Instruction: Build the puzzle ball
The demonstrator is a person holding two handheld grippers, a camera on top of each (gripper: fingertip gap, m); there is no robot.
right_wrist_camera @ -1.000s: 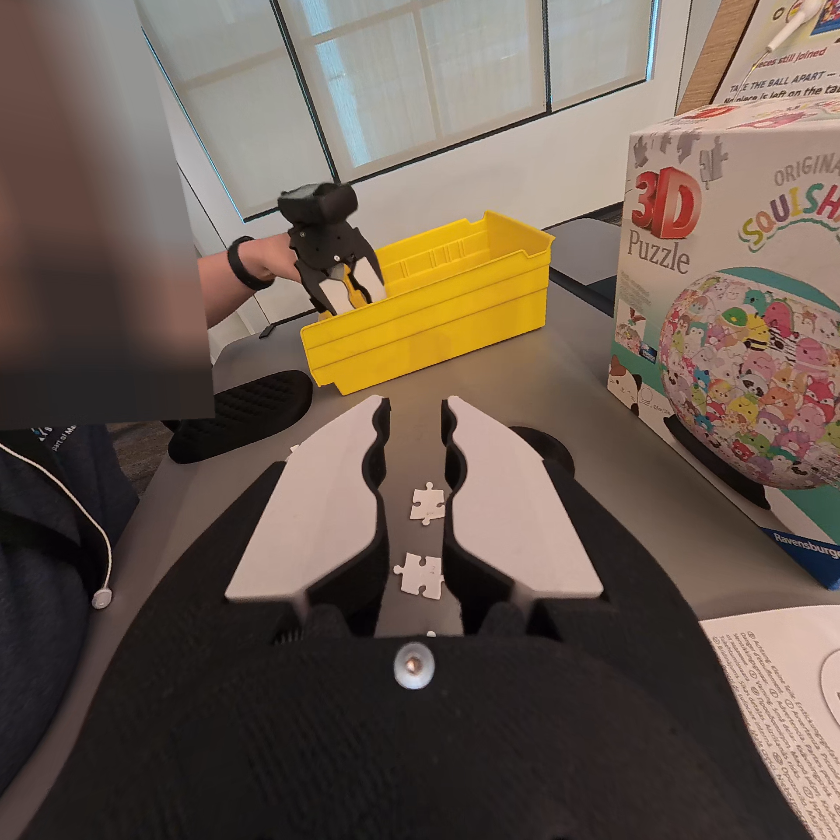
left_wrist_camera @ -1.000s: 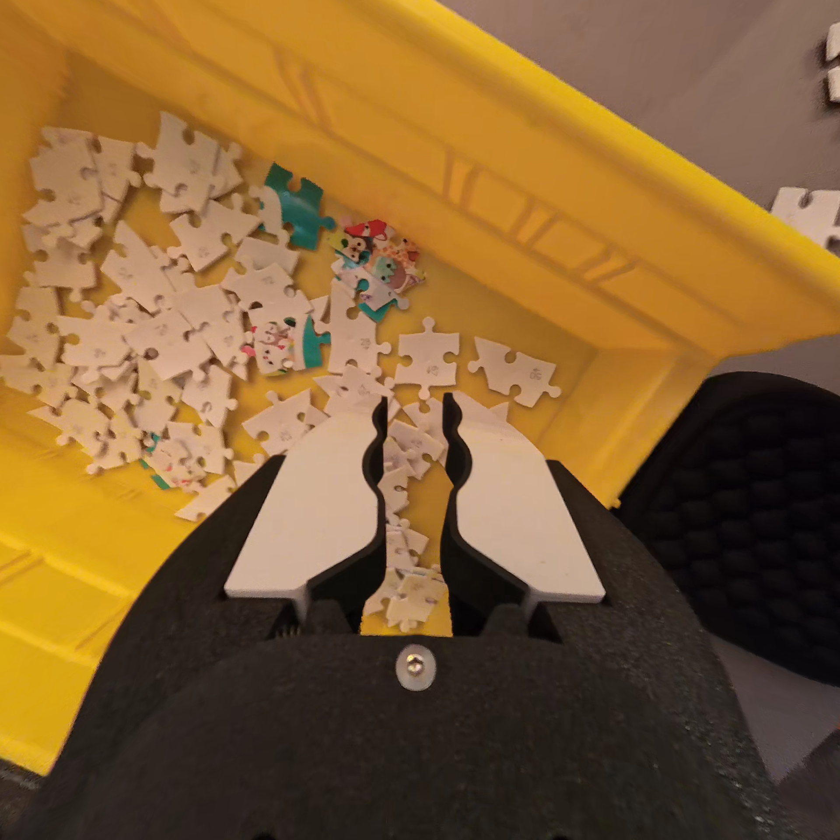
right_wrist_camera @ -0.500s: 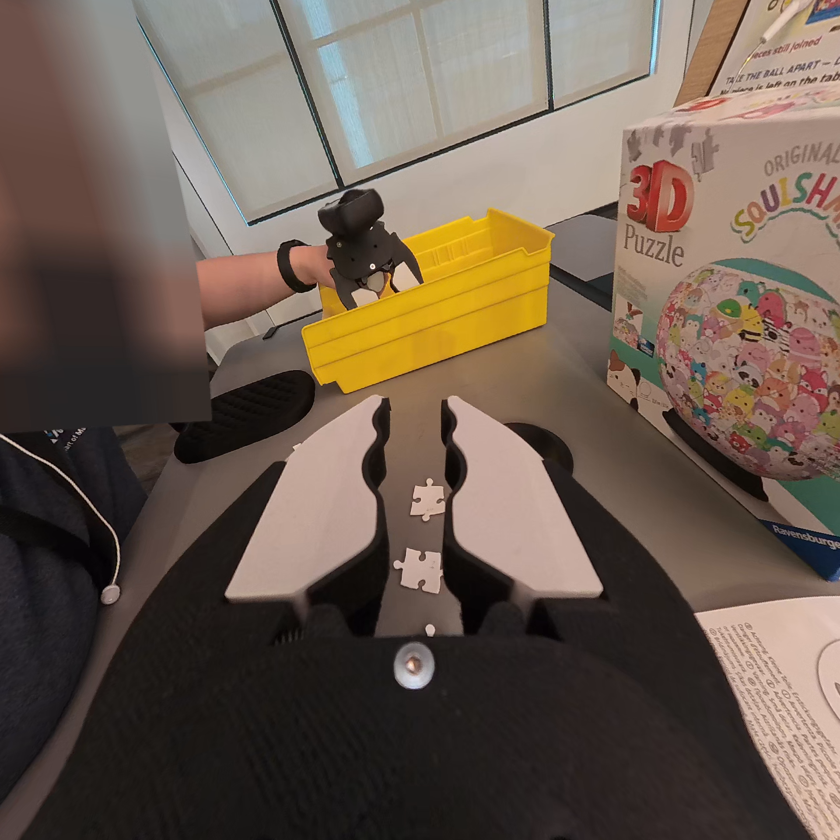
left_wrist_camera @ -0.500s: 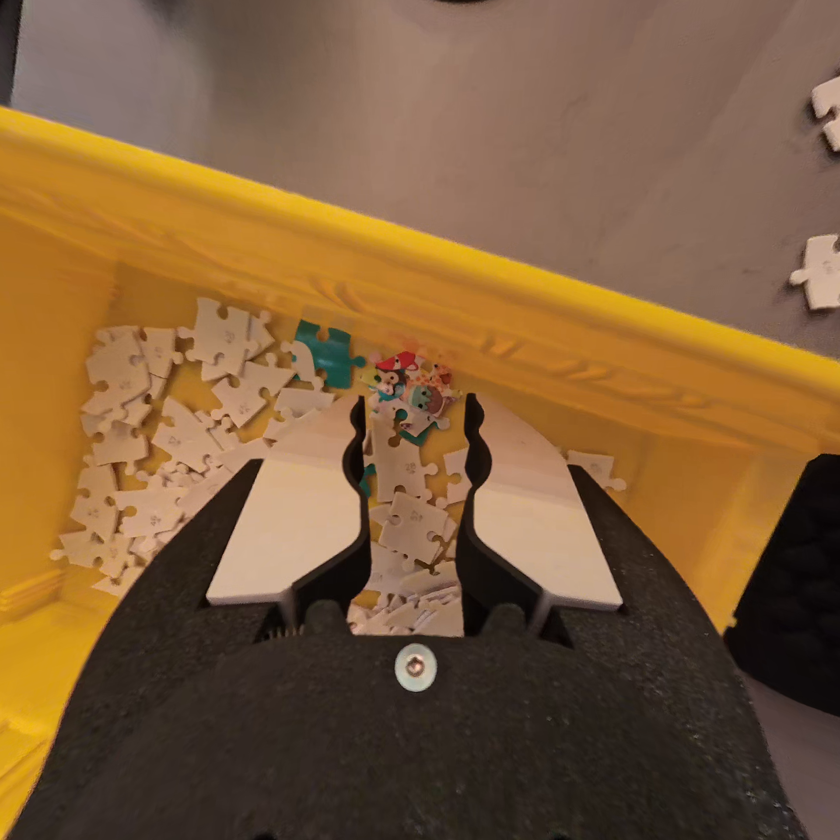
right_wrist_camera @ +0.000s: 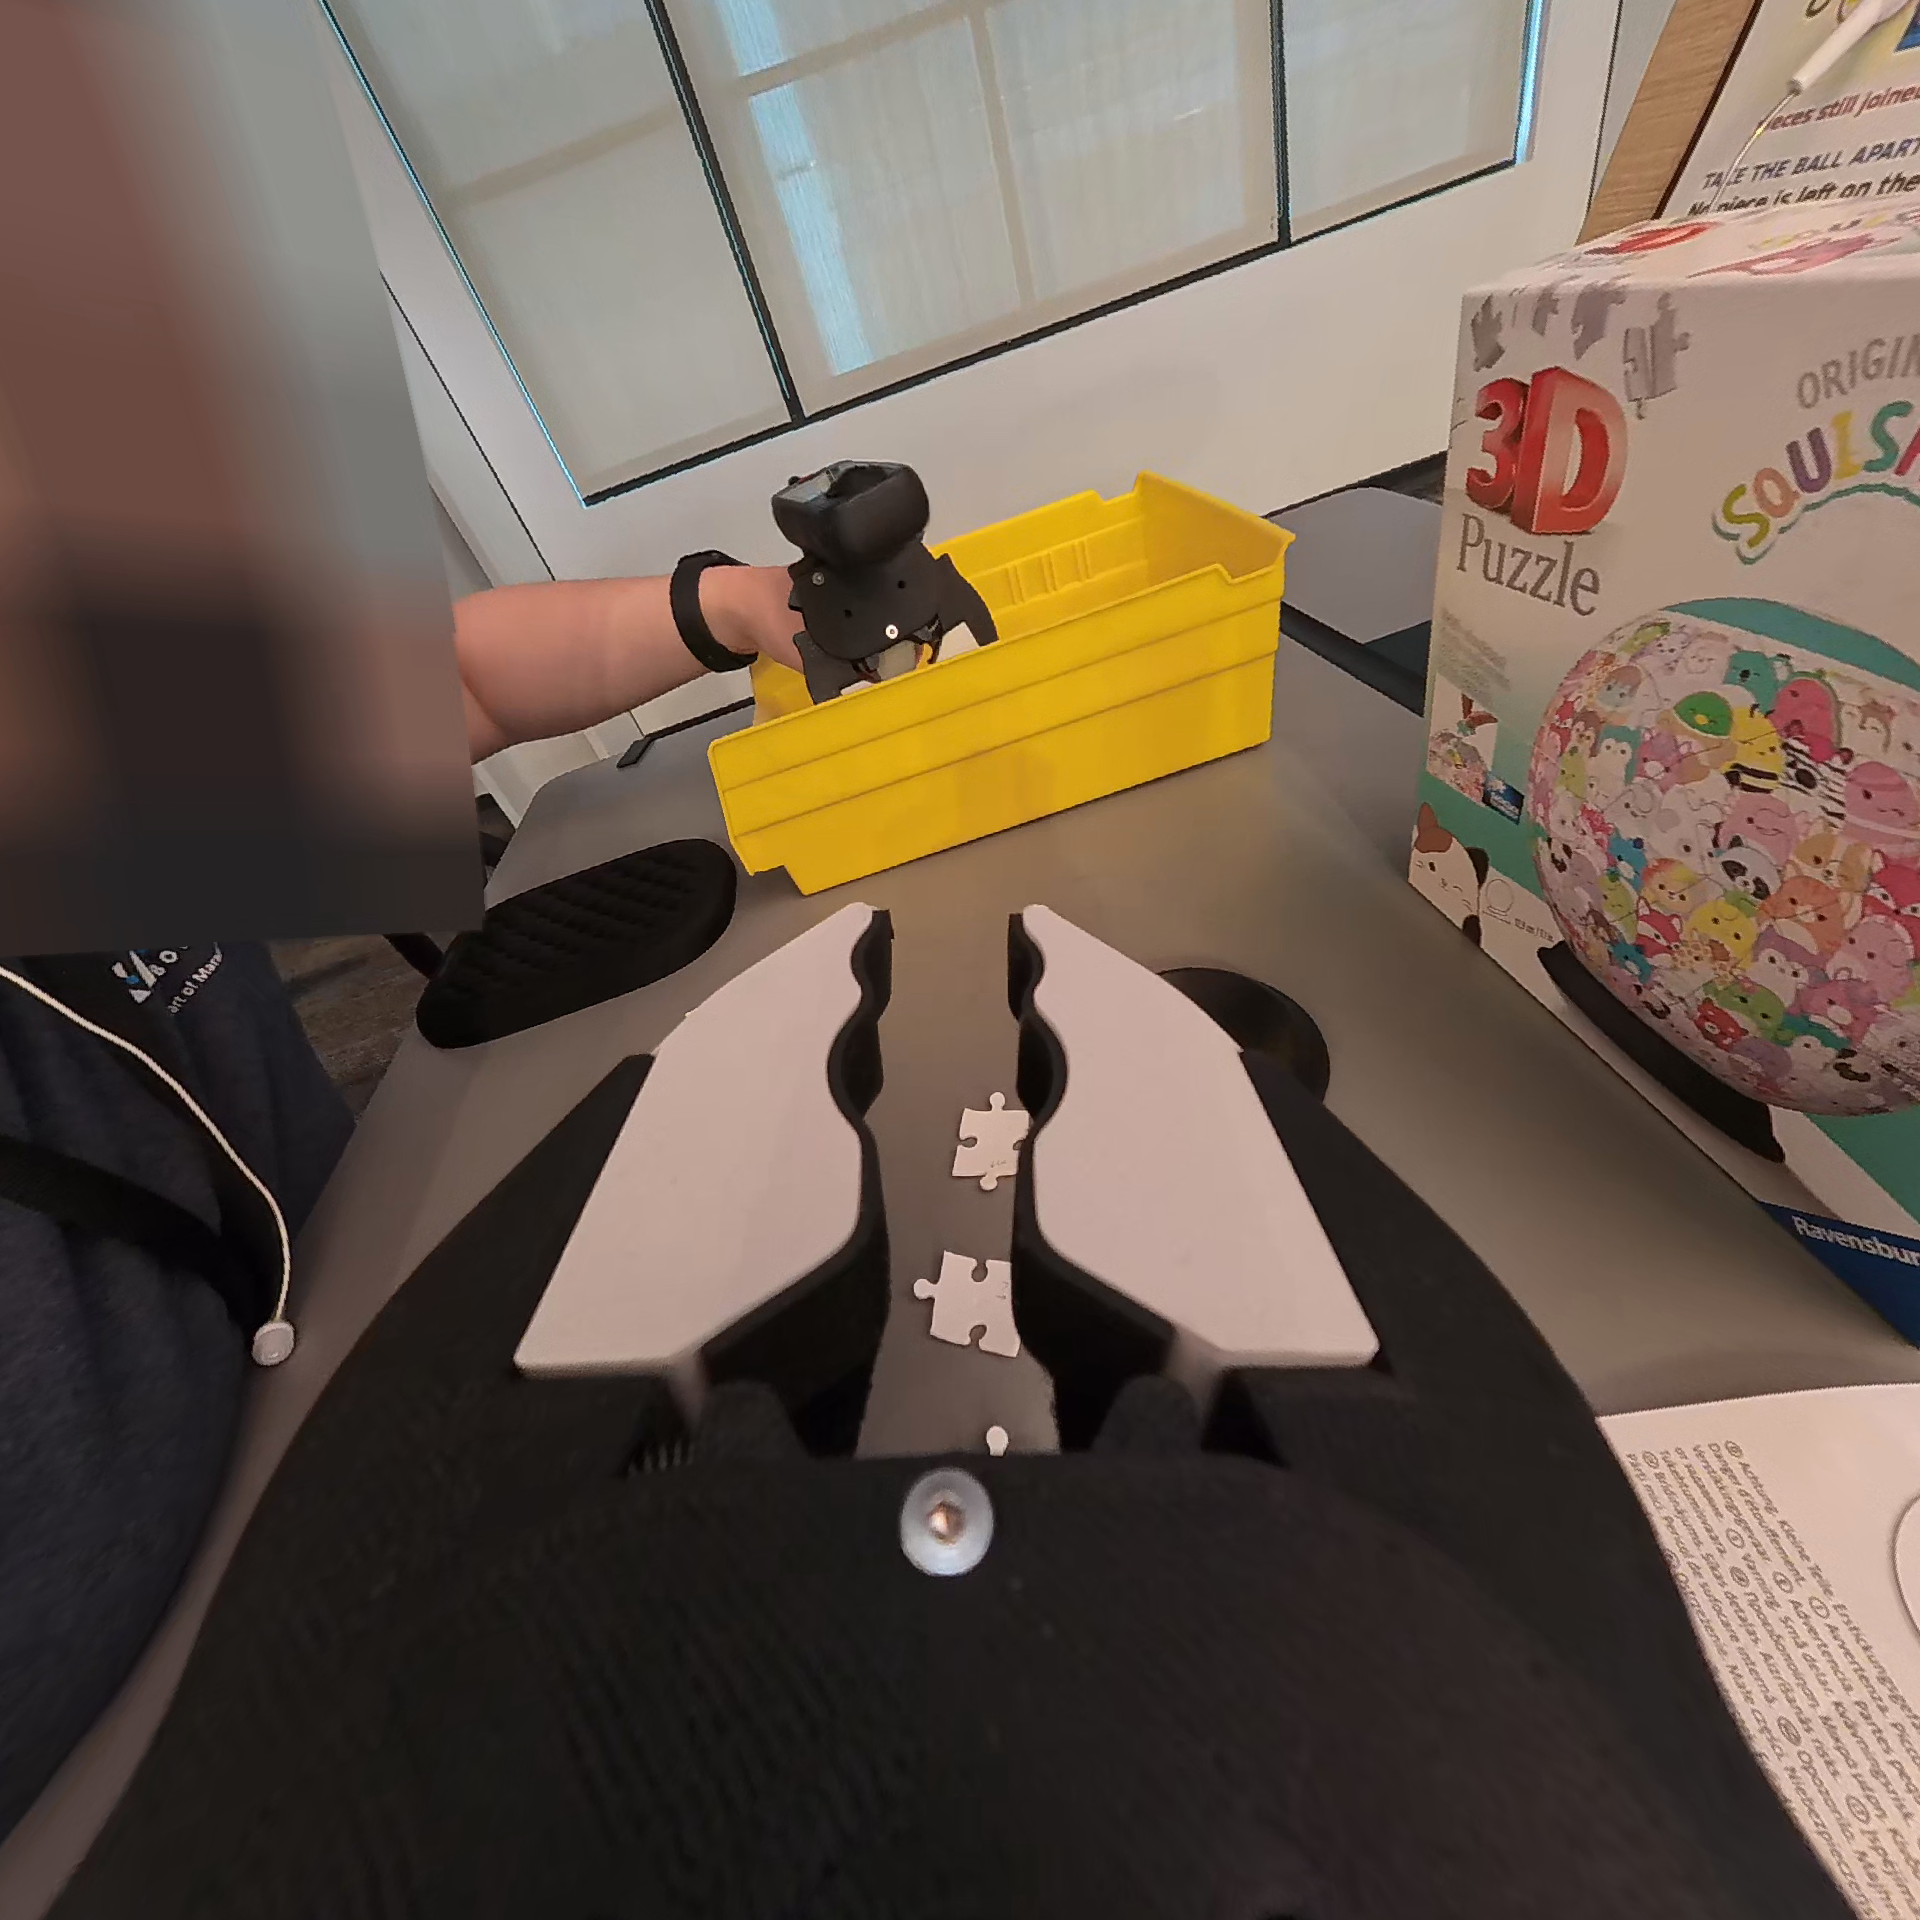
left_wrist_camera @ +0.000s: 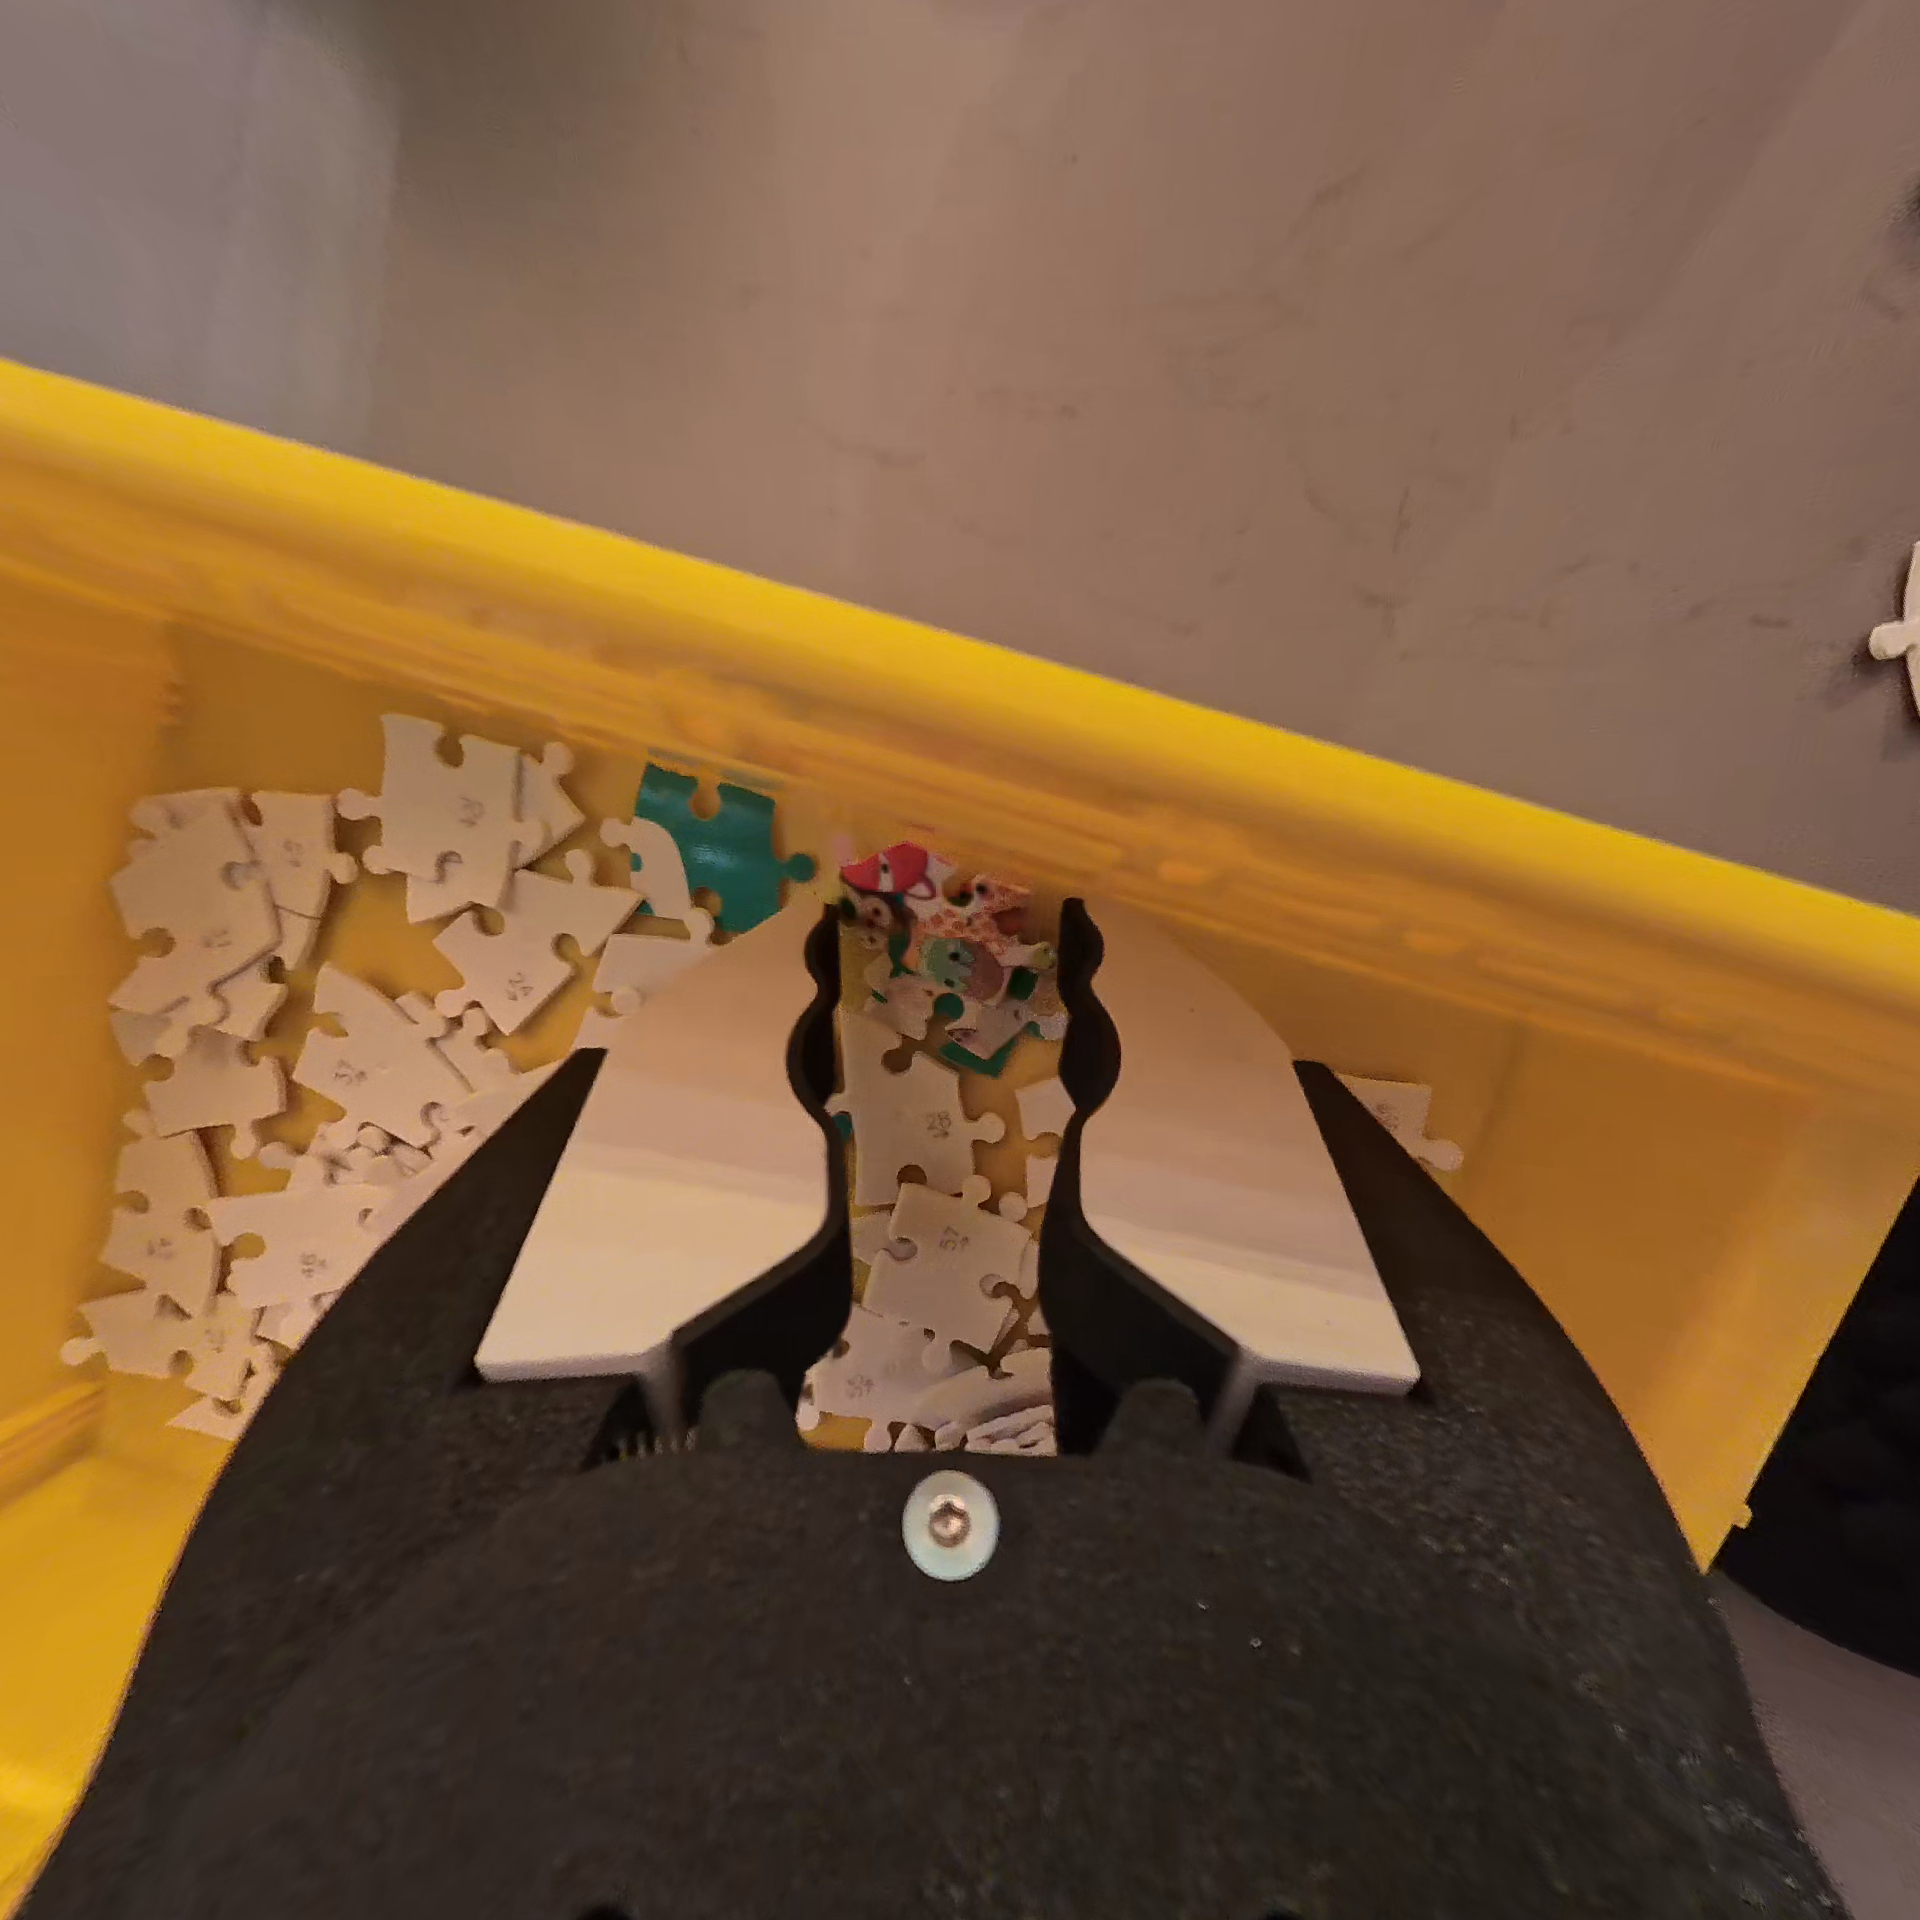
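My left gripper (left_wrist_camera: pixel 948 920) is open and empty, low inside the yellow bin (left_wrist_camera: pixel 1039 769), over a heap of puzzle pieces (left_wrist_camera: pixel 343 1060) that lie mostly blank side up. A small joined cluster of coloured pieces (left_wrist_camera: pixel 940 935) lies right between its tips, and a teal piece (left_wrist_camera: pixel 727 857) lies to the left. In the right wrist view the left gripper (right_wrist_camera: pixel 883 634) dips into the bin (right_wrist_camera: pixel 997 748). My right gripper (right_wrist_camera: pixel 948 930) is open and empty above the grey table, with two loose white pieces (right_wrist_camera: pixel 992 1143) (right_wrist_camera: pixel 971 1304) below its gap.
The puzzle box (right_wrist_camera: pixel 1683 727) stands at the right. An instruction sheet (right_wrist_camera: pixel 1787 1579) lies at the near right. A black stand ring (right_wrist_camera: pixel 1247 1023) sits behind my right finger. A black padded armrest (right_wrist_camera: pixel 582 935) is left of the bin. A person's torso (right_wrist_camera: pixel 114 1247) is at the left. Spacing between my two grippers at the tips: around 30 cm.
My left gripper has gone down into the bin and swung toward its near wall, its jaws opening wider, tips now around the coloured cluster. My right gripper has stayed put.
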